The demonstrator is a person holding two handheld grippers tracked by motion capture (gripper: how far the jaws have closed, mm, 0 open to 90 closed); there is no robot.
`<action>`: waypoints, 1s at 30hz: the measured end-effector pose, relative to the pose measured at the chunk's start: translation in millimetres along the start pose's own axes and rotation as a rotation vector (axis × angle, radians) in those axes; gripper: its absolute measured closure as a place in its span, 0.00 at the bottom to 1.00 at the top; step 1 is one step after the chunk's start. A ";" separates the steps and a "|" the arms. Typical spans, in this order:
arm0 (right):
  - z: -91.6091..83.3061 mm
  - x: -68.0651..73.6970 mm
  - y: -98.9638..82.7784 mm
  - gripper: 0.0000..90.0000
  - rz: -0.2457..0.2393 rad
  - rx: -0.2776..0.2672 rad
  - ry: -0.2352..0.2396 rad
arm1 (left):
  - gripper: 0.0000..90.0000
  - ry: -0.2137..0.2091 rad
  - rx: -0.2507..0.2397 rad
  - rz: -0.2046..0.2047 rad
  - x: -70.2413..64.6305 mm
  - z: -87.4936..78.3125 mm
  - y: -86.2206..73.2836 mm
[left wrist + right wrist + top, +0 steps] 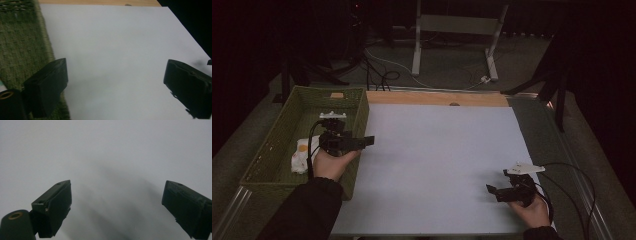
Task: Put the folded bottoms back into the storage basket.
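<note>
Fingers (47,87) of both grippers gape wide (nothing between them) above the white sheet (437,160).

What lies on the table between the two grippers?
Bare white sheet, as the high view shows: nothing lies between the left gripper, at the green basket, and the right gripper.

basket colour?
Green, woven basket; the weave shows best in the left gripper view.

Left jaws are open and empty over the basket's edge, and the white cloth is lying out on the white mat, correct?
Not quite. The white cloth lies inside the green basket, not on the white mat; the high view shows it. The left gripper is open and empty at the basket's edge, as you said.
</note>
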State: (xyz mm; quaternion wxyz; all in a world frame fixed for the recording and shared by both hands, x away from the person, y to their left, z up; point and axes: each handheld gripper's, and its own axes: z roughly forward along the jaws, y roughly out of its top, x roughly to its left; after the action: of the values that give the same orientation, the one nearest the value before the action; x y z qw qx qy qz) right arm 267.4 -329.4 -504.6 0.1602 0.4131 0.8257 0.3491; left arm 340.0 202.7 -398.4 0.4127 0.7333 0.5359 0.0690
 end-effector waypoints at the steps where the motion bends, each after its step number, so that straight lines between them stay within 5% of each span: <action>1: 0.0 0.0 0.0 0.10 0.000 0.000 0.000 | 0.07 0.000 0.000 0.000 0.0 0.0 0.0; 30: -2.9 -0.1 -0.1 0.10 -0.006 -0.009 -0.002 | 0.01 -0.021 0.027 0.059 -35.2 32.5 -7.4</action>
State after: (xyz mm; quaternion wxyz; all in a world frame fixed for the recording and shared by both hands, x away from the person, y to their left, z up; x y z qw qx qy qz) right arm 265.8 -330.7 -502.6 0.1641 0.4103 0.8251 0.3520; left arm 337.6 156.4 -412.5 0.4063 0.7549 0.5105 0.0664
